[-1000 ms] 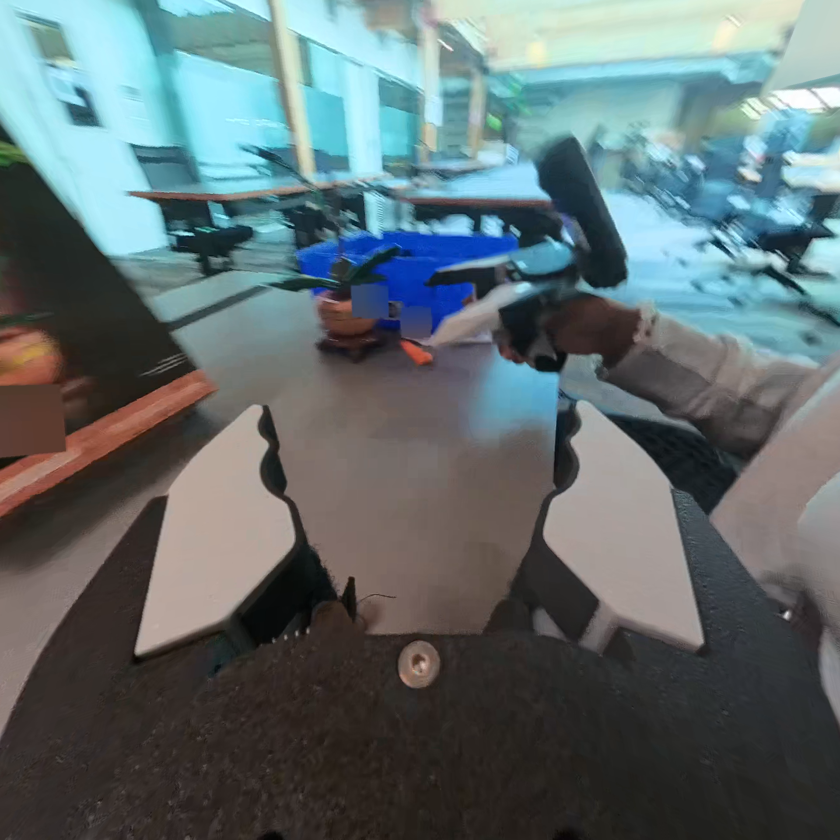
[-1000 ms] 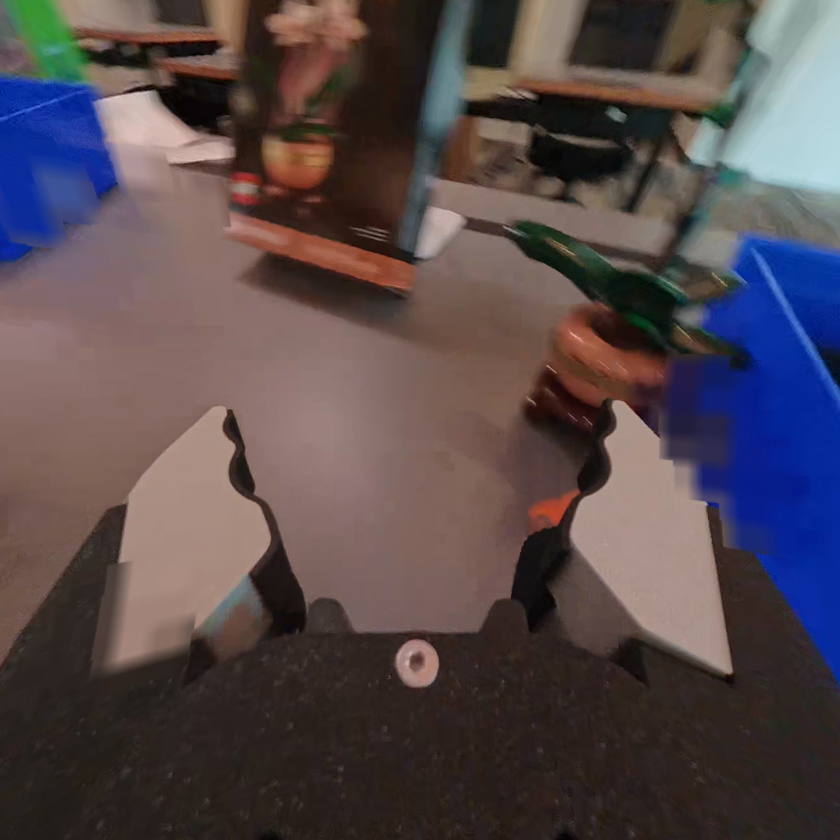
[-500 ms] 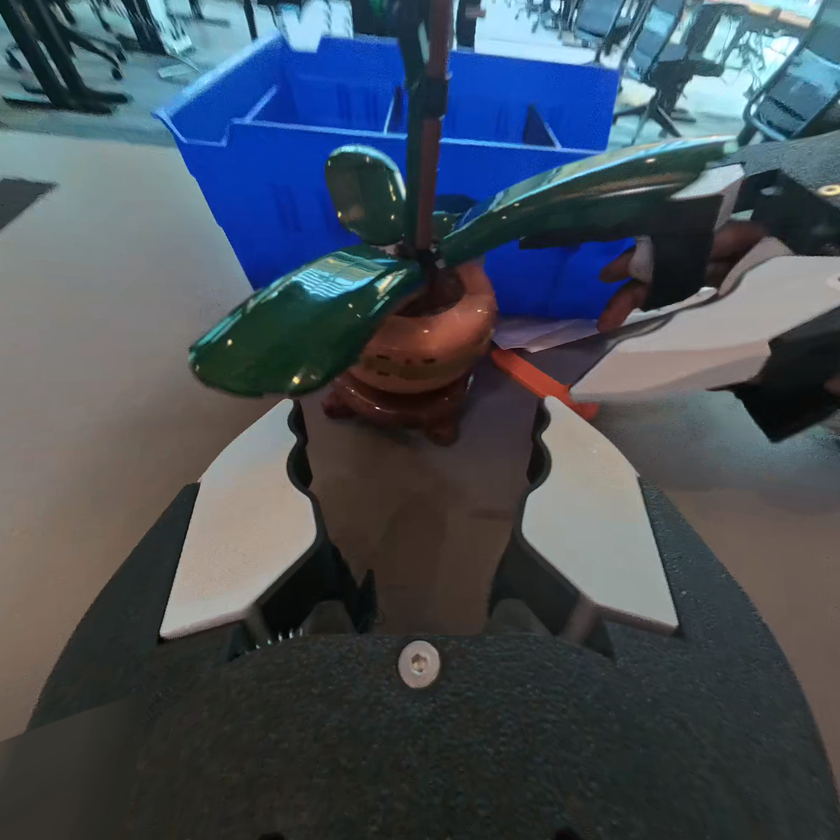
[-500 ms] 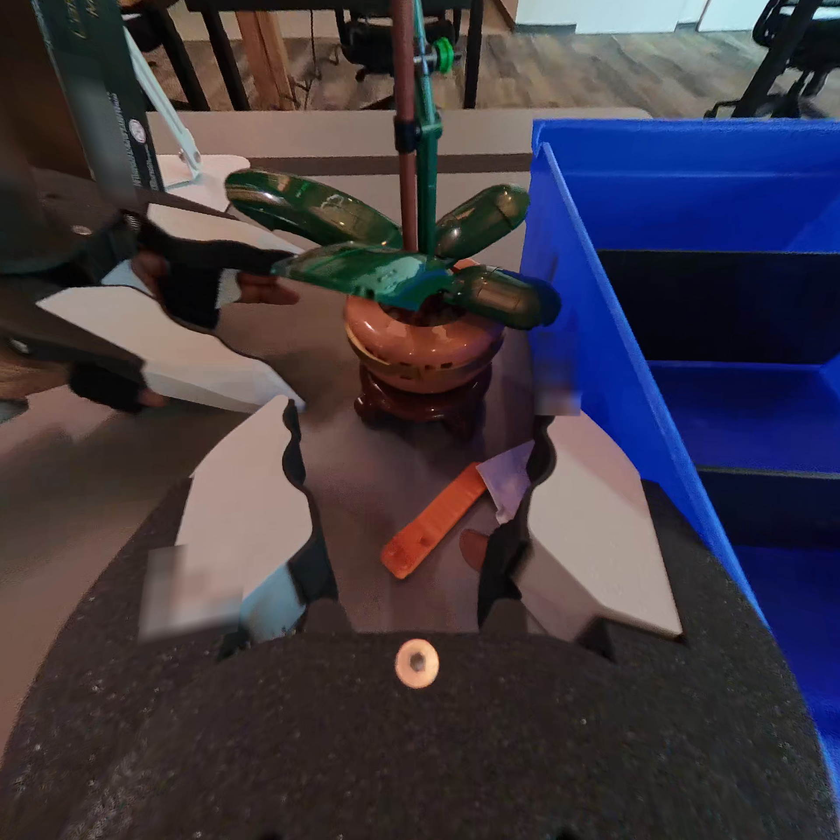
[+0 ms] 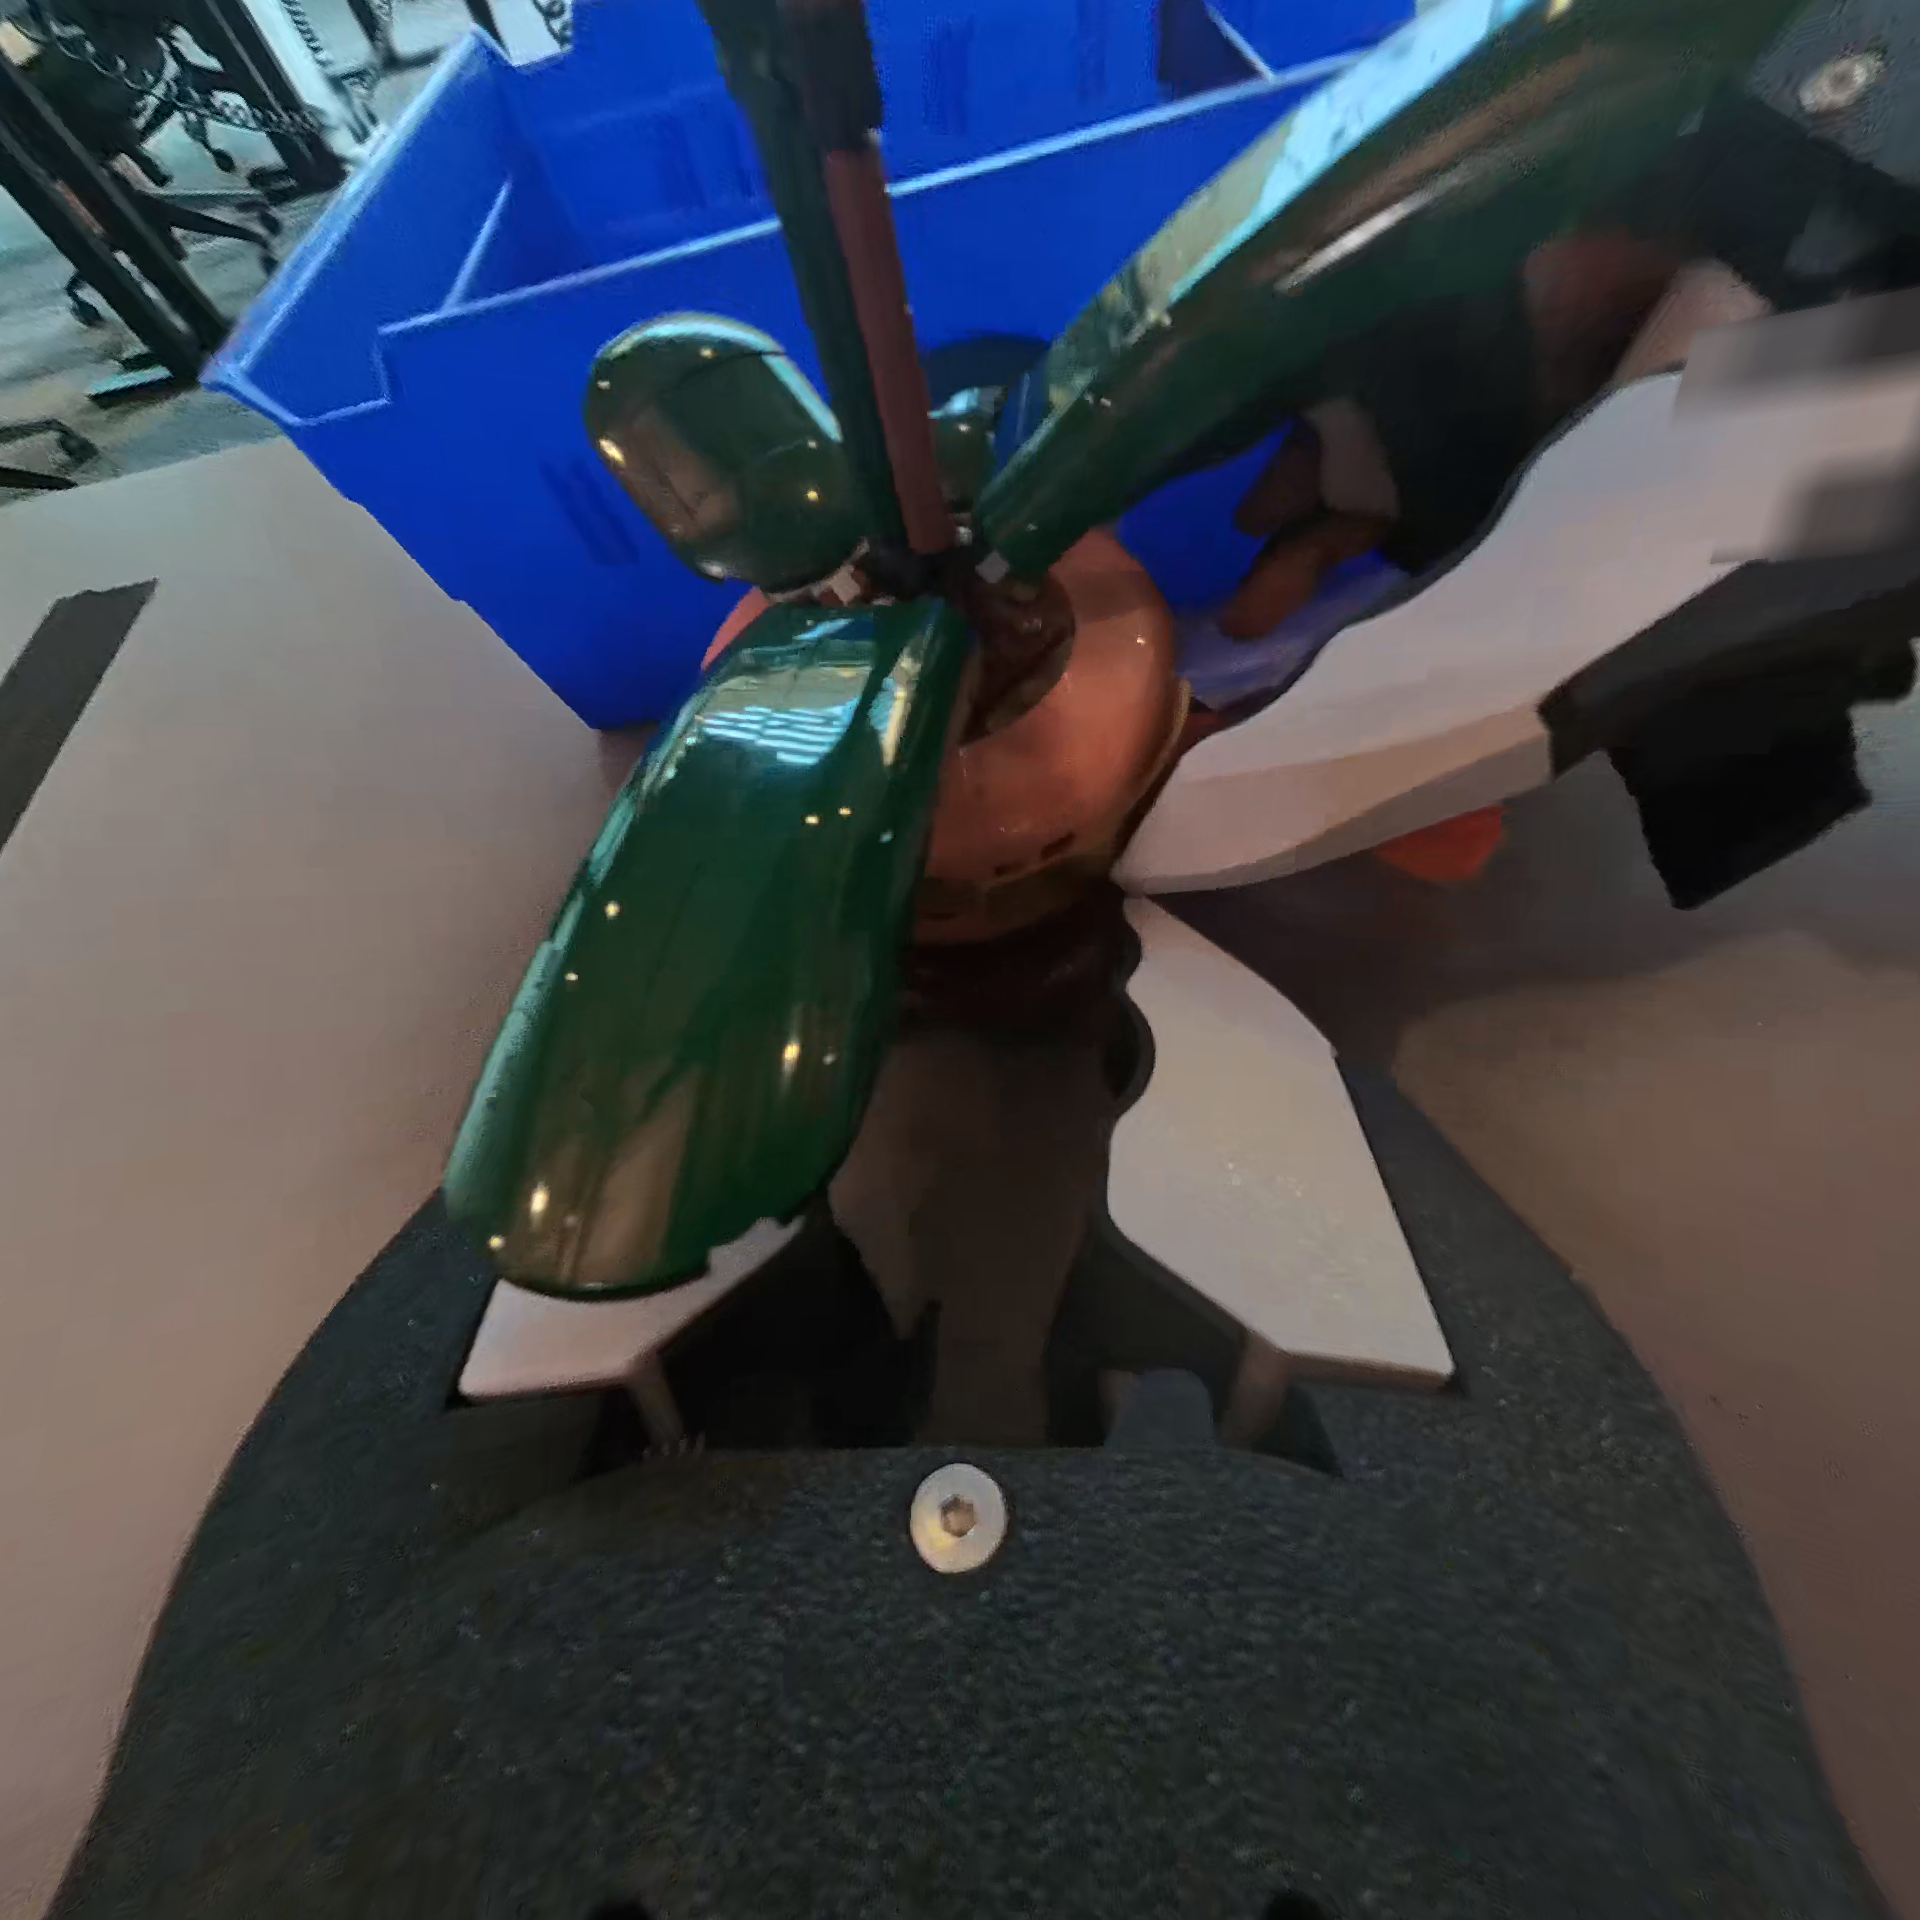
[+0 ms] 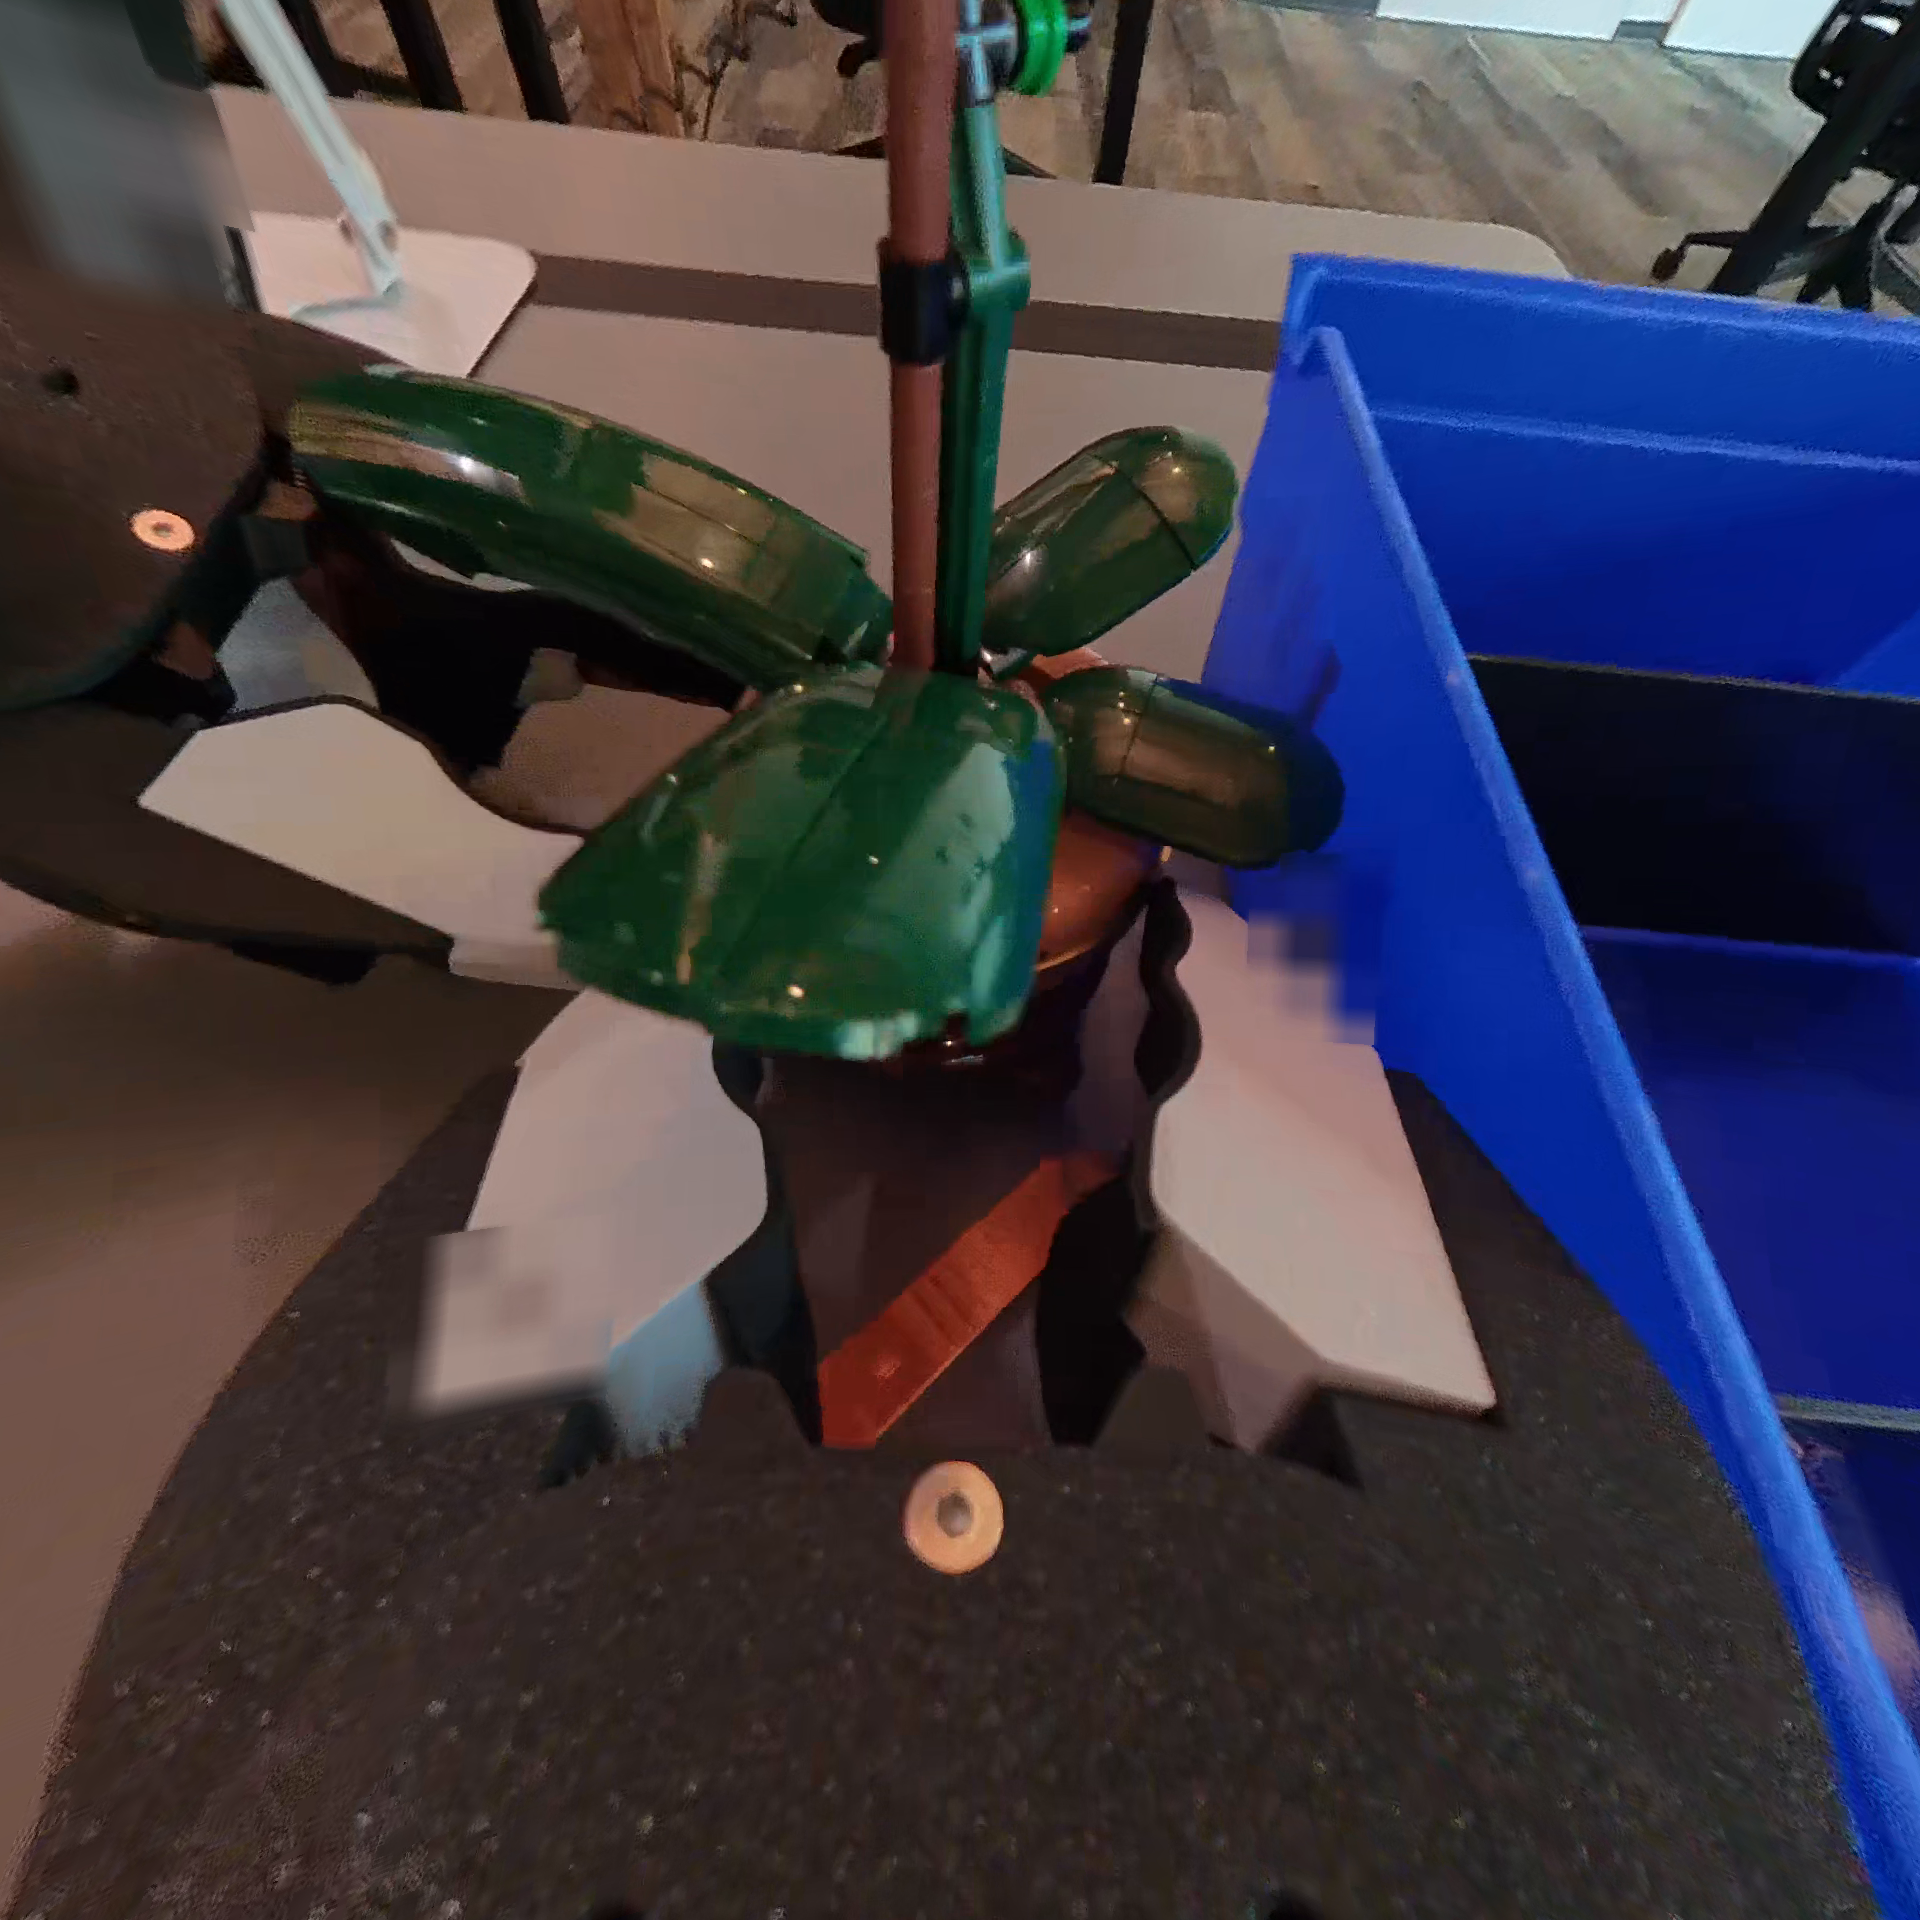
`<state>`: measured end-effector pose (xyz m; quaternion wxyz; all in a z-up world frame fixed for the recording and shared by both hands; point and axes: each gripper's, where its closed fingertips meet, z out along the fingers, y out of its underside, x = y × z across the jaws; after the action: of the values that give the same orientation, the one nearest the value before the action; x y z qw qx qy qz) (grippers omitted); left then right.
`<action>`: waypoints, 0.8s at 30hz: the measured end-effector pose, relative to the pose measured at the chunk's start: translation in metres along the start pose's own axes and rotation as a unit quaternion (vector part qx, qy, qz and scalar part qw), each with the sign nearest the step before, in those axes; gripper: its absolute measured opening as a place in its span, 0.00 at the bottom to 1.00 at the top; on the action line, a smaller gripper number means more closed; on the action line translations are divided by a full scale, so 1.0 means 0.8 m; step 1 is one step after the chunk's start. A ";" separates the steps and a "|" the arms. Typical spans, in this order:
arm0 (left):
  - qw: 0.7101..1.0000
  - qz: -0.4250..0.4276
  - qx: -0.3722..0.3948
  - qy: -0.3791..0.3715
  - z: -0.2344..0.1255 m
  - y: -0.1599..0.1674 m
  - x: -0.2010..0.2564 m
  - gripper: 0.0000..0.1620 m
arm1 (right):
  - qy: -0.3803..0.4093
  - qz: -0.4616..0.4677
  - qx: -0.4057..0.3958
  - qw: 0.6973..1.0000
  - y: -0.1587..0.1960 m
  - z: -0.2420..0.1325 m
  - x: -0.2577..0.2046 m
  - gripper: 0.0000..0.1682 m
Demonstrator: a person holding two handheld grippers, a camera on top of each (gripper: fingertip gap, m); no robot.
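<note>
A brick-built potted plant stands on the grey table: an orange-brown pot [image 5: 1049,748] on a dark base, with glossy green leaves [image 5: 707,956] and a brown and green stem [image 5: 883,312]. My left gripper [image 5: 977,966] is open, its jaws on either side of the pot's base. One leaf hides its left finger. My right gripper [image 6: 940,977] is open and comes at the same pot [image 6: 1081,894] from the other side, jaws around the base under a leaf [image 6: 821,873]. An orange flat tool [image 6: 956,1288] lies between its fingers. Each gripper's white finger shows in the other's view.
A blue divided bin [image 6: 1455,831] stands right against the plant; it also shows in the left wrist view [image 5: 499,416] behind the pot. A white stand base [image 6: 416,291] sits at the table's far side. Chairs and desk legs lie beyond. Grey table [image 5: 260,935] spreads to the left.
Both grippers have moved forward from open table to the pot. Their jaws have narrowed somewhat and now flank its base. The leaves now cover parts of the fingers.
</note>
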<state>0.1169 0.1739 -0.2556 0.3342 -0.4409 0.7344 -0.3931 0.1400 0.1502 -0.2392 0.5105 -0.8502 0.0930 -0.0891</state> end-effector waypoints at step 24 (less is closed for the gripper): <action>0.942 -0.182 -0.016 -0.281 -0.334 0.127 0.205 0.21 | -0.387 -0.303 0.072 0.868 0.032 -0.091 -0.379 0.50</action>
<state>-0.2097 0.1307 -0.2432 0.4427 -0.6651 0.5237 -0.2956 -0.1724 0.1521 -0.2452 0.5134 -0.7637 -0.3811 0.0898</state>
